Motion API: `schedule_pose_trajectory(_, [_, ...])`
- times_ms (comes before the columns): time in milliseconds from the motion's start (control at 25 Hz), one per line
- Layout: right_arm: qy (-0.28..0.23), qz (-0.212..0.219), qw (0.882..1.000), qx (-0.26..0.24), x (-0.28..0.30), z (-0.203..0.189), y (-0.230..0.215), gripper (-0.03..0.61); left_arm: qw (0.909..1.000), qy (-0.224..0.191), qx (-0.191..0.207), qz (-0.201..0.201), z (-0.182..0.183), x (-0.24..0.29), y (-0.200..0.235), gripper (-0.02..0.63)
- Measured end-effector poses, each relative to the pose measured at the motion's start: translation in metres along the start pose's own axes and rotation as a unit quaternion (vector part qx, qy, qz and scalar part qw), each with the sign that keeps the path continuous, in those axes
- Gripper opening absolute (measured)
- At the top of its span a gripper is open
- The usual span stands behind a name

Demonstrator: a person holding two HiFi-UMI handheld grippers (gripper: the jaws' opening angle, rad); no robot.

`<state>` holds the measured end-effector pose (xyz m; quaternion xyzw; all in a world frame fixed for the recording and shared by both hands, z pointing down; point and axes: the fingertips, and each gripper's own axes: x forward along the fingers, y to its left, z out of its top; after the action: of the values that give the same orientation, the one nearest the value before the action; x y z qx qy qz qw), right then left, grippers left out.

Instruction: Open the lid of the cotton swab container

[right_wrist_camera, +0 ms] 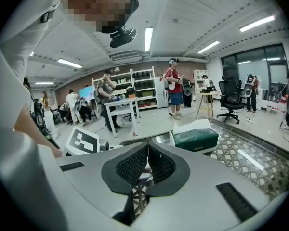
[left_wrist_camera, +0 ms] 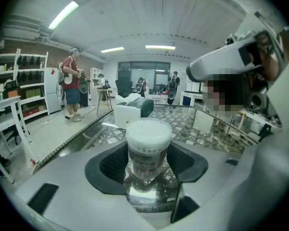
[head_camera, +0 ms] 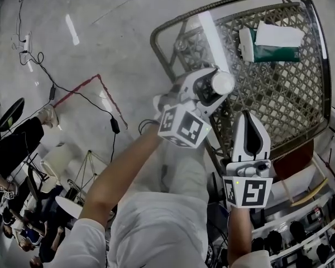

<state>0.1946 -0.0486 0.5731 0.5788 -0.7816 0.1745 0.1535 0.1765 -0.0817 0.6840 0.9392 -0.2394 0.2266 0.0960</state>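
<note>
The cotton swab container [left_wrist_camera: 148,150] is a clear round tub with a white lid [head_camera: 223,83]. It stands upright on the glass table [head_camera: 301,110] near its left edge, and its reflection shows below it. My left gripper [left_wrist_camera: 148,165] is shut on the tub's body, a dark pad against each side, and the lid rises above the jaws. In the head view the left gripper [head_camera: 215,92] reaches in from the left. My right gripper [head_camera: 249,118] hangs just right of it, a little nearer to me, shut with nothing between its pads [right_wrist_camera: 135,163].
A green tissue box [head_camera: 271,46] with white paper on top lies at the table's far side, also seen as the green tissue box [right_wrist_camera: 195,139]. The table has a dark metal rim [head_camera: 173,27] over wicker lattice. People, desks, shelves and floor cables [head_camera: 72,91] stand around.
</note>
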Motion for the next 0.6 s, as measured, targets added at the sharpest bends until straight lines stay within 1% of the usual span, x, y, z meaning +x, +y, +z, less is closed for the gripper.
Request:
schedule_pose_trajectory(280, [-0.009,-0.002,1.000,-0.011,-0.009,0.025,0.007,0.000,1.0000,-0.004,-0.006,0.000,0.022,-0.022,0.004,0.244])
schedule_pose_trajectory(440, [-0.019,0.003,1.000,-0.019,-0.017,0.045,0.015,0.002,0.9999,-0.008,-0.014,0.006,0.039,-0.044,0.005,0.244])
schedule_pose_trajectory(600, [-0.031,0.007,0.999,-0.029,-0.028,0.067,0.026,0.002,0.9995,-0.020,-0.021,0.011,0.062,-0.071,0.007,0.244])
